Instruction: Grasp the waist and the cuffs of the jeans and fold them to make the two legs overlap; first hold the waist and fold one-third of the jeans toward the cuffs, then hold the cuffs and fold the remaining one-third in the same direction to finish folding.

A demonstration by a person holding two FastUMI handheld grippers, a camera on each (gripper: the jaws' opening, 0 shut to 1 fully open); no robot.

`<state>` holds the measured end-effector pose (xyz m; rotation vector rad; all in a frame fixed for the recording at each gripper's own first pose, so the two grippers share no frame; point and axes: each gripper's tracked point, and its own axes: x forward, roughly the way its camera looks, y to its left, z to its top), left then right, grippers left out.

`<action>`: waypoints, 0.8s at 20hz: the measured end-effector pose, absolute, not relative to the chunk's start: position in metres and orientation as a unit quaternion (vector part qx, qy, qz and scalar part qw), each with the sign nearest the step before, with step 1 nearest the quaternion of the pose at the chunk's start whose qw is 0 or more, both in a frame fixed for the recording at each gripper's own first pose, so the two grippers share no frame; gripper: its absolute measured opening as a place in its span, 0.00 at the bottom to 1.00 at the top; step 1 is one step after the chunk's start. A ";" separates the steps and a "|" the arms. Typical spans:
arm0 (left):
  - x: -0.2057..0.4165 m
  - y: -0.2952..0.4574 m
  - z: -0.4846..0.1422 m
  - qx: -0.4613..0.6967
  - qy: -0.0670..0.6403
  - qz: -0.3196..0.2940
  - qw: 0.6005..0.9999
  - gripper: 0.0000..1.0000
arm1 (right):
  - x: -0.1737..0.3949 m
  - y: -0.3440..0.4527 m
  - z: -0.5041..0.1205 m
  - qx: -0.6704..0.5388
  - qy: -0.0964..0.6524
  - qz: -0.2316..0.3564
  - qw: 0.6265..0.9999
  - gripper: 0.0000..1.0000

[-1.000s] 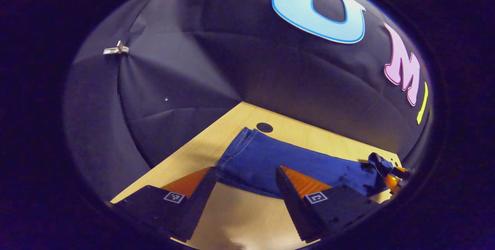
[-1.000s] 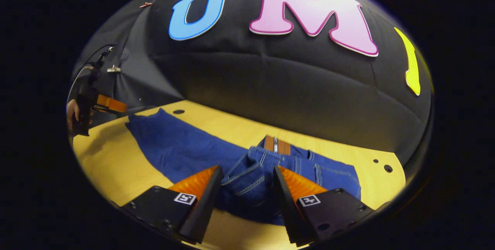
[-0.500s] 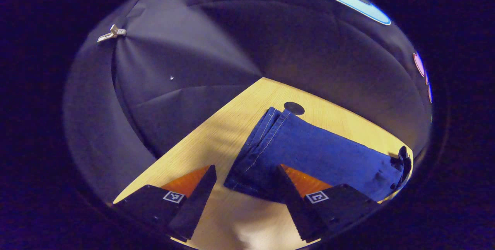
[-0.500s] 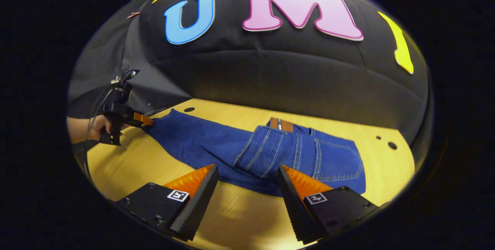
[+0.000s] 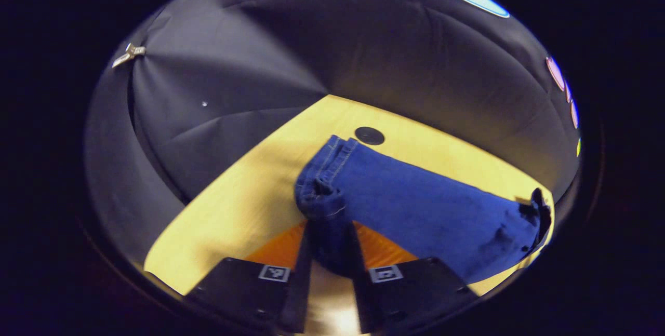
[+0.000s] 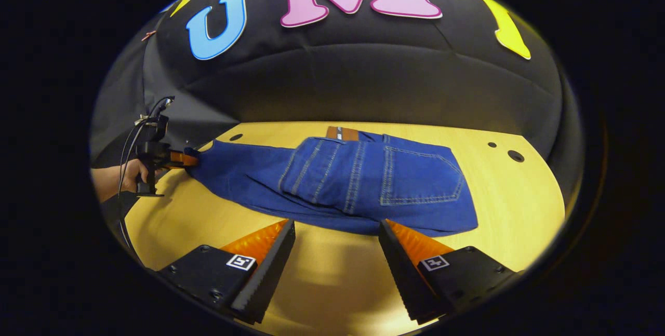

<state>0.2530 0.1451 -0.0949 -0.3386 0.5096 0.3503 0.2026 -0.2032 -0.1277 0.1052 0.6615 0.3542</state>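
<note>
My left gripper (image 5: pixel 328 253) pinches the cuffs (image 5: pixel 323 190) of the jeans (image 6: pixel 343 180) lying on the table (image 6: pixel 509 196); my right gripper (image 6: pixel 336 253) gapes empty just short of the waist; I judge the thin pinch may slip, dropping the cuffs mid-fold.

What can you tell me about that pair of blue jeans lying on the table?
The jeans are dark blue denim with pale stitching, lying flat along a yellow wooden table. The waist part, folded over toward the legs, shows a back pocket and a brown patch. The two legs overlap. At the far end the left claw is closed on the bunched cuffs. The right claw is open near the waist end, not touching the denim.
</note>
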 end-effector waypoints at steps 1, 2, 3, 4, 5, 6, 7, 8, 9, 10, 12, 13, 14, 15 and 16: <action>0.258 0.144 -0.094 -0.181 0.236 0.170 0.939 0.23 | 0.201 -0.211 -0.128 0.053 0.325 0.167 0.929 0.99; 0.261 0.143 -0.097 -0.202 0.225 0.165 0.939 0.21 | 0.202 -0.216 -0.128 0.056 0.328 0.160 0.929 0.98; 0.265 0.140 -0.095 -0.227 0.210 0.160 0.937 0.16 | 0.202 -0.219 -0.128 0.060 0.331 0.156 0.929 0.98; 0.265 0.137 -0.095 -0.252 0.199 0.157 0.934 0.14 | 0.203 -0.222 -0.127 0.062 0.331 0.153 0.929 0.98; 0.267 0.136 -0.092 -0.264 0.195 0.154 0.932 0.09 | 0.205 -0.225 -0.124 0.061 0.327 0.153 0.931 0.98; 0.266 0.135 -0.090 -0.267 0.195 0.152 0.932 0.07 | 0.208 -0.228 -0.119 0.059 0.320 0.150 0.934 0.98; 0.263 0.135 -0.082 -0.264 0.191 0.152 0.933 0.06 | 0.211 -0.232 -0.116 0.056 0.314 0.148 0.936 0.99; 0.264 0.132 -0.069 -0.259 0.179 0.148 0.938 0.06 | 0.213 -0.238 -0.114 0.057 0.311 0.144 0.938 0.98; 0.262 0.128 -0.050 -0.251 0.163 0.144 0.943 0.06 | 0.216 -0.243 -0.110 0.057 0.310 0.140 0.939 0.98; 0.257 0.123 -0.026 -0.243 0.149 0.139 0.948 0.06 | 0.219 -0.250 -0.107 0.057 0.308 0.133 0.940 0.98; 0.235 0.116 0.026 -0.229 0.126 0.121 0.958 0.06 | 0.225 -0.266 -0.094 0.060 0.299 0.116 0.945 0.98; 0.228 0.108 0.052 -0.219 0.116 0.108 0.963 0.06 | 0.228 -0.275 -0.086 0.063 0.293 0.107 0.948 0.98; 0.222 0.099 0.082 -0.212 0.107 0.093 0.967 0.06 | 0.232 -0.284 -0.079 0.066 0.288 0.099 0.950 0.98; 0.218 0.088 0.109 -0.205 0.100 0.083 0.970 0.06 | 0.234 -0.293 -0.070 0.068 0.284 0.091 0.952 0.98; 0.216 0.071 0.135 -0.196 0.096 0.071 0.973 0.06 | 0.236 -0.302 -0.063 0.068 0.280 0.084 0.954 0.98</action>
